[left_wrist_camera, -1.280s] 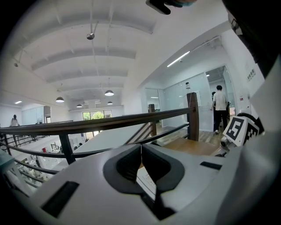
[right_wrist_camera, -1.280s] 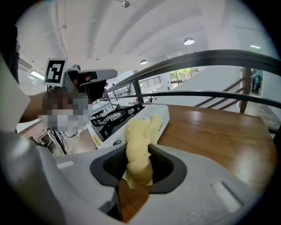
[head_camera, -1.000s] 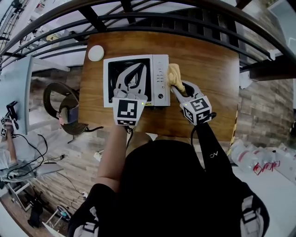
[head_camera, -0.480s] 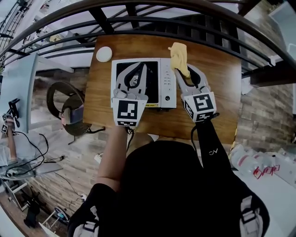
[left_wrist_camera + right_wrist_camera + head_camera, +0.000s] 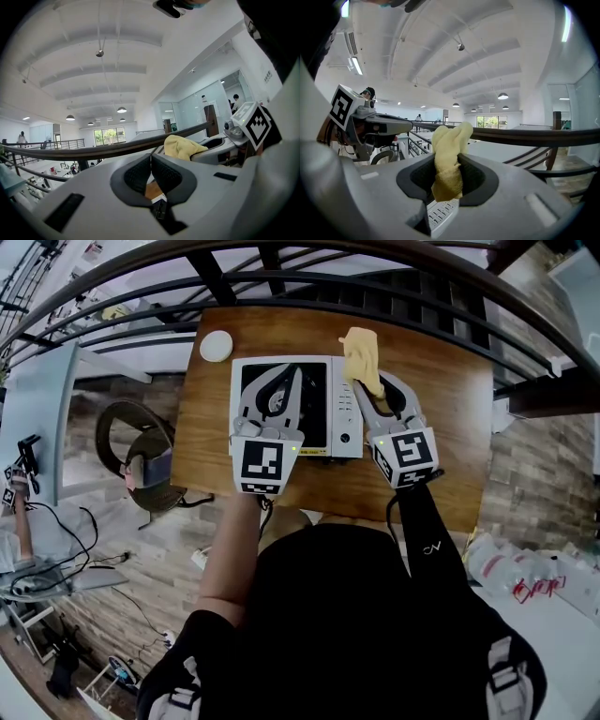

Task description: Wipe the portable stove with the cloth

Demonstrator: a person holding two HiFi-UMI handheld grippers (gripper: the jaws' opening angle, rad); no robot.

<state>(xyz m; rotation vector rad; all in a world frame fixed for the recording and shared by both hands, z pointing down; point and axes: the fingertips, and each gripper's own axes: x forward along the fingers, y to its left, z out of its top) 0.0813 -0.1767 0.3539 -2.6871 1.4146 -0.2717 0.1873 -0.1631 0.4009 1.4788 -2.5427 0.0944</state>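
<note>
The portable stove (image 5: 323,407) is a white box with a black top, standing on the wooden table (image 5: 441,418). In the head view my left gripper (image 5: 281,377) lies over the stove's black top. Its pads (image 5: 161,172) press together with nothing between them. My right gripper (image 5: 372,382) is shut on the yellow cloth (image 5: 361,354), which sits at the stove's far right corner. The right gripper view shows the cloth (image 5: 448,157) bunched upright between the jaws of my right gripper (image 5: 448,177), with the stove's white vented edge (image 5: 440,213) just below.
A small white round lid (image 5: 217,345) lies on the table by the stove's far left corner. A dark metal railing (image 5: 309,282) runs along the table's far side. Bare wood shows to the right of the stove. A chair (image 5: 141,465) stands on the floor to the left.
My right gripper carried the cloth from the middle of the stove's right side toward its far right corner. The left gripper stayed over the stove top.
</note>
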